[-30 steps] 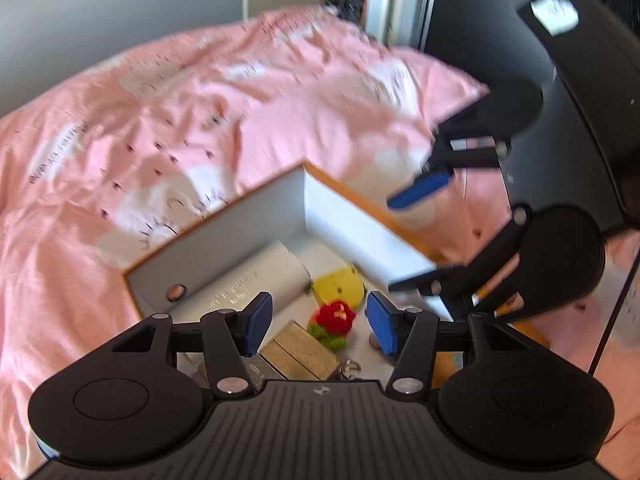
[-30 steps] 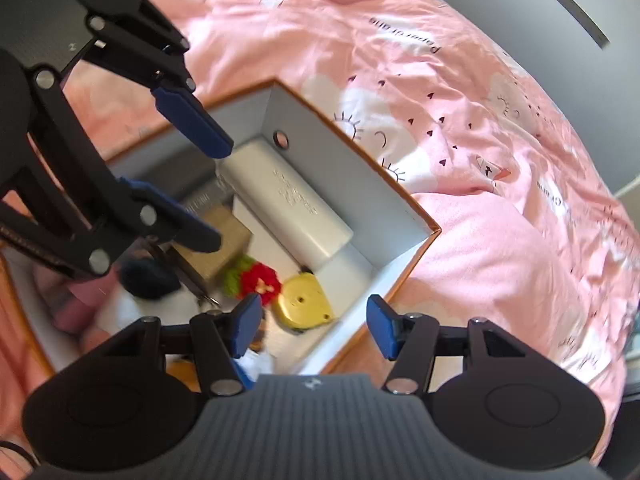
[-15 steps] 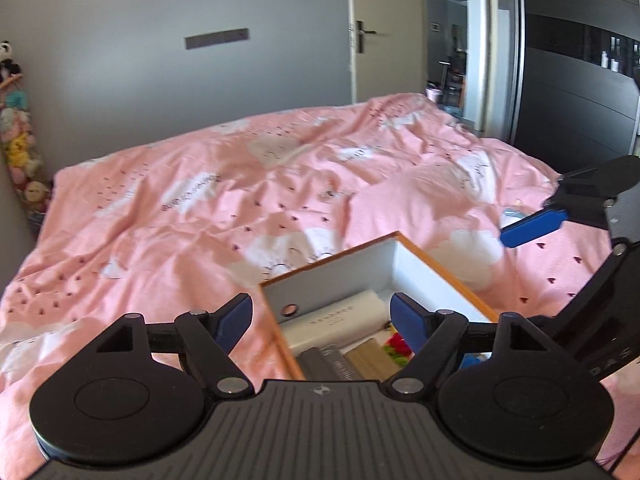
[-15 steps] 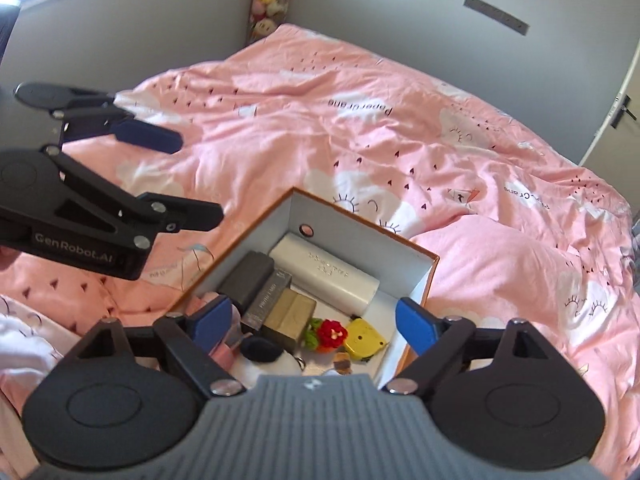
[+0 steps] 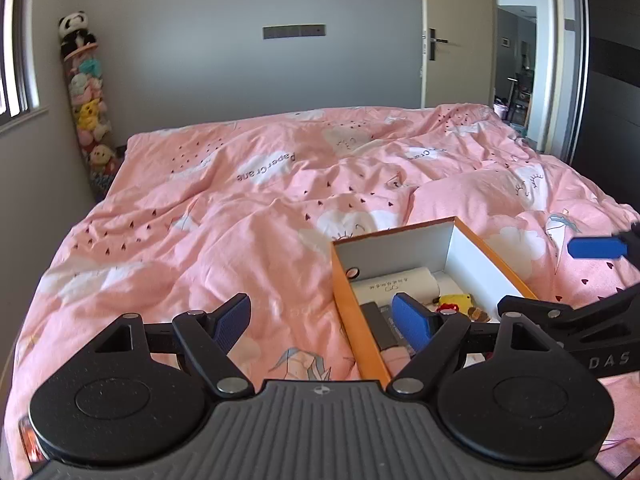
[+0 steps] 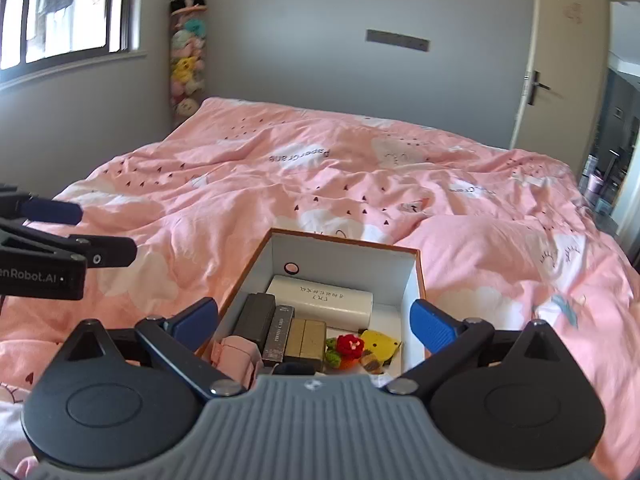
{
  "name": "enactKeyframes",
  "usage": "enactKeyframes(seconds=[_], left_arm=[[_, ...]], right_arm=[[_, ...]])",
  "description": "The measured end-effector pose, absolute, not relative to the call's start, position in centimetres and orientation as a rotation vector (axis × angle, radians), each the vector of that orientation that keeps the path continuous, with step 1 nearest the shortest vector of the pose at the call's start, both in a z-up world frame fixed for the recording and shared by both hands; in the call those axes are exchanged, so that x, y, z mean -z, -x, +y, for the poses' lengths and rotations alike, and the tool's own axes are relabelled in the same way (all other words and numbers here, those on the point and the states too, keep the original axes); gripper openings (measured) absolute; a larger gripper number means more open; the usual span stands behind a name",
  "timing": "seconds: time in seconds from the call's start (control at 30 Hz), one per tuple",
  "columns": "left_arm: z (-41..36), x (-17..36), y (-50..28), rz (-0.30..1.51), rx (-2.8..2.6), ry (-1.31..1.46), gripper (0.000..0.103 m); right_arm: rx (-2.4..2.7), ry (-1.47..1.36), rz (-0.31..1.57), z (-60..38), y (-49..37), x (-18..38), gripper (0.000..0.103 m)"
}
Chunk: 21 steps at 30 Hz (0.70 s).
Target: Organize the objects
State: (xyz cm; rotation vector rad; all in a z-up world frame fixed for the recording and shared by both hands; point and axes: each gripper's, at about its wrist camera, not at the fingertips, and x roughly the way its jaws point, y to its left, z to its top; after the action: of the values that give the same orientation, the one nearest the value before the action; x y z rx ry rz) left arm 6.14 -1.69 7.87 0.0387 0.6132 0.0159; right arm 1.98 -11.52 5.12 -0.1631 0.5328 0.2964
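An orange-rimmed white box (image 6: 344, 260) lies on the pink duvet and holds a long white case (image 6: 320, 298), a dark box (image 6: 256, 316), a tan box (image 6: 306, 338), a red crochet flower (image 6: 348, 344), a yellow piece (image 6: 380, 342) and a pink item (image 6: 236, 354). My right gripper (image 6: 314, 306) hovers at the box's near end, its jaws opening with nothing pressed between them. My left gripper (image 5: 320, 304) stands open over the duvet at the box's (image 5: 400, 252) left wall, holding nothing. Each gripper shows at the edge of the other's view, one blue pad (image 5: 596, 247) on the right.
The pink duvet (image 5: 240, 240) covers a wide bed stretching away from the box. A column of plush toys (image 6: 186, 60) stands in the far left corner under a window. A door (image 6: 560, 72) and dark wardrobe (image 5: 616, 100) are at the right.
Both grippers have pulled back and up from inside the box and rolled level. Their jaws have spread wide. The box contents have not moved.
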Motion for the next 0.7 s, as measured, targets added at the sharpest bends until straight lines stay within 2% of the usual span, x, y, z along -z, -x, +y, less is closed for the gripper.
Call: enactKeyframes(seconds=[0.3, 0.7], left_arm=[[-0.8, -3.6, -3.9, 0.635, -0.065, 0.017, 0.094], [-1.2, 0.1, -2.2, 0.574, -0.053, 0.003, 0.094]], right_arm=[[-0.180, 0.110, 0.501, -10.3, 1.8, -1.1, 0.102], [-0.125, 0.117, 0.398, -9.9, 4.2, 2.0, 0.102]])
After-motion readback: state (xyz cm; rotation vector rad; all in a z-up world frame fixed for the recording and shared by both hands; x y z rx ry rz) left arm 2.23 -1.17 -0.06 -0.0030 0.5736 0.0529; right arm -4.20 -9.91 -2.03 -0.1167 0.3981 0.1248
